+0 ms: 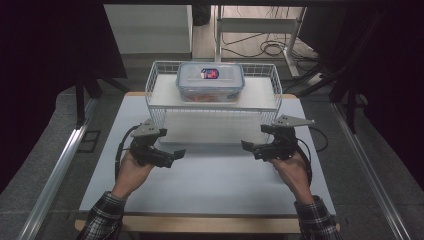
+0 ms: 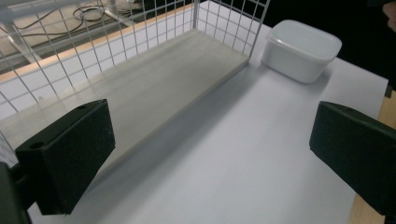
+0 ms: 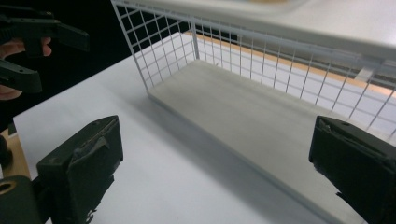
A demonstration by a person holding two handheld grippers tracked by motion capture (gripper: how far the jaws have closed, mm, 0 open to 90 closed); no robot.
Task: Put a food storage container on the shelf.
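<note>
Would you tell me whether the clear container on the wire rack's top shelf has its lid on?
Lid on: the clear container on the wire rack wears a flat lid with a label, and reddish contents show through its wall.

High view looks down toward twelve o'clock; both gripper views sit low, sharing the wire rack (image 1: 213, 95) shelf.

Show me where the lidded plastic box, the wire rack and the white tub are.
lidded plastic box (image 1: 210, 80), high view, on its clear lid.
wire rack (image 1: 152, 82), high view, on its left wire wall.
white tub (image 2: 301, 49), left gripper view, on its top.
</note>
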